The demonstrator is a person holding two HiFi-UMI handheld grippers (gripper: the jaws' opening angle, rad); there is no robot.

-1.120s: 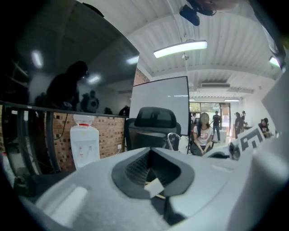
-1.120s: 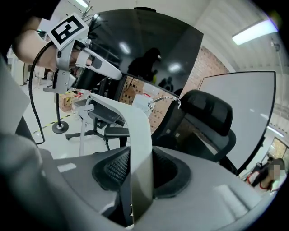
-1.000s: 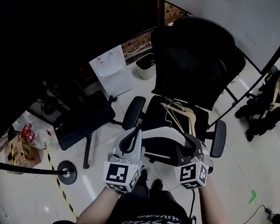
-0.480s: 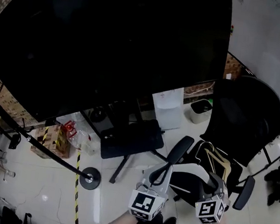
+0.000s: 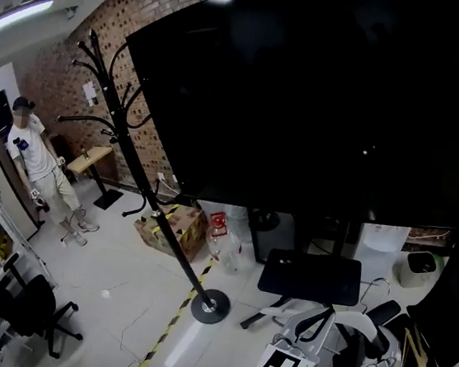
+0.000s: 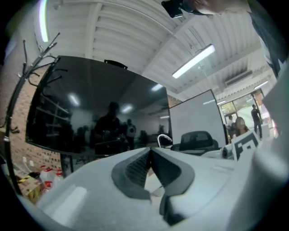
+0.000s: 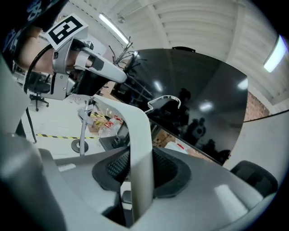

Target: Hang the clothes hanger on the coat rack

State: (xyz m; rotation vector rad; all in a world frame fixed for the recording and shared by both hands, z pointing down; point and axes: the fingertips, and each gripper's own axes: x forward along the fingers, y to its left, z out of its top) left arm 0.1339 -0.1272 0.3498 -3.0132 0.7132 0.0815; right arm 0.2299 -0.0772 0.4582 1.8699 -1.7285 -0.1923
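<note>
A white clothes hanger (image 5: 338, 314) arches between my two grippers at the bottom right of the head view, its wire hook (image 5: 379, 282) standing above it. My right gripper (image 5: 369, 347) is shut on one arm of the hanger (image 7: 135, 135), a broad white band pinched between the dark pads. My left gripper (image 5: 315, 319) holds the other end, with the jaws closed tip to tip (image 6: 150, 150) over a pale strip. The black coat rack (image 5: 126, 149) leans across the left of the head view on a round base (image 5: 210, 305), well apart from both grippers.
A huge black screen (image 5: 323, 99) fills the upper right. A person (image 5: 37, 163) stands far left. A cardboard box (image 5: 166, 229) and bottles (image 5: 217, 248) lie beside the rack's base. A dark chair (image 5: 16, 302) is at the lower left, and another office chair (image 5: 452, 330) is at the right edge.
The view has swung from the office chair to the coat rack and screen. Both grippers have carried the hanger up and away from the chair, keeping their grip.
</note>
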